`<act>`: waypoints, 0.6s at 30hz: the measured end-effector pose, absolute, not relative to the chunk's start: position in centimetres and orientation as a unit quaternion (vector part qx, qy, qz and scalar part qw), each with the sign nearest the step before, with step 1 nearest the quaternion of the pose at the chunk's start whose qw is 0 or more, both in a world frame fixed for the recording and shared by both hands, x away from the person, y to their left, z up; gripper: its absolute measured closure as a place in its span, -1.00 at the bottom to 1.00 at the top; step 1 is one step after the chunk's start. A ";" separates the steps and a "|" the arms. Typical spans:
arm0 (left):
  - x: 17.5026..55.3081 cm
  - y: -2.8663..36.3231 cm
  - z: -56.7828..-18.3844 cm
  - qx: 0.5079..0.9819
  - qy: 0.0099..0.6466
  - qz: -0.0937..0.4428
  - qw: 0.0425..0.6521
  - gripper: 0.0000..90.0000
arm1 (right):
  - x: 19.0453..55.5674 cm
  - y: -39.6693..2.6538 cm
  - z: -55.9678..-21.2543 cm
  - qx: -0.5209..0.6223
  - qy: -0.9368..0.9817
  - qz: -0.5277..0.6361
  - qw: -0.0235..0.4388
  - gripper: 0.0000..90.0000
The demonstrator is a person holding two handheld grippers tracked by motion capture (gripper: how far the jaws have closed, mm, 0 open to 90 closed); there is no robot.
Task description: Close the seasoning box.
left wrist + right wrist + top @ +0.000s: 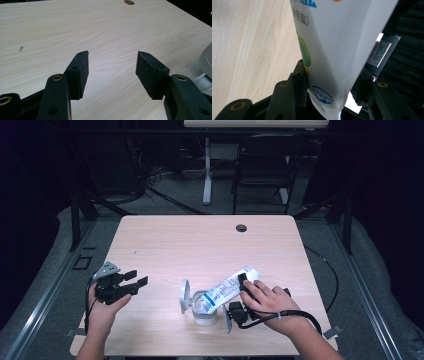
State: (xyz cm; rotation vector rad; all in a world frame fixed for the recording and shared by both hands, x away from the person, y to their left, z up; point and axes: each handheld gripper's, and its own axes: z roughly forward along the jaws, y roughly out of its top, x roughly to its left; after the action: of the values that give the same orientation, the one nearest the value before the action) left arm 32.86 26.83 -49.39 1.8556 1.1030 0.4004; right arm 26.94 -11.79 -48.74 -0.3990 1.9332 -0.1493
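Salt bag: white, with blue lettering, a blue ring emblem and a green and yellow patch. Jar: clear, with a pale grey lid. Table: light wood grain, with one dark round hole. Left gripper: black, grey plate on top. Right gripper: black, brass-coloured rivets.

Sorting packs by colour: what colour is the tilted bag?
White bag with blue print, clearest in the right gripper view.
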 end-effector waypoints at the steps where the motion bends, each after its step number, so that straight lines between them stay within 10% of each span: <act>1: 32.9 26.8 -49.4 0.752 0.447 0.163 0.456 -0.02 | 26.9 -11.8 -48.7 -0.168 0.816 -0.066 0.550 0.23; 18: 32.9 26.8 -49.4 0.752 0.447 0.161 0.456 -0.02 | 26.9 -11.7 -48.6 -0.174 0.813 -0.074 0.550 0.23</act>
State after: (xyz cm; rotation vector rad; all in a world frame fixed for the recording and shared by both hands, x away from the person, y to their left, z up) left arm 32.87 26.84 -49.42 1.8558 1.1034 0.3978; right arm 26.88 -11.66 -48.59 -0.4110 1.9254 -0.1744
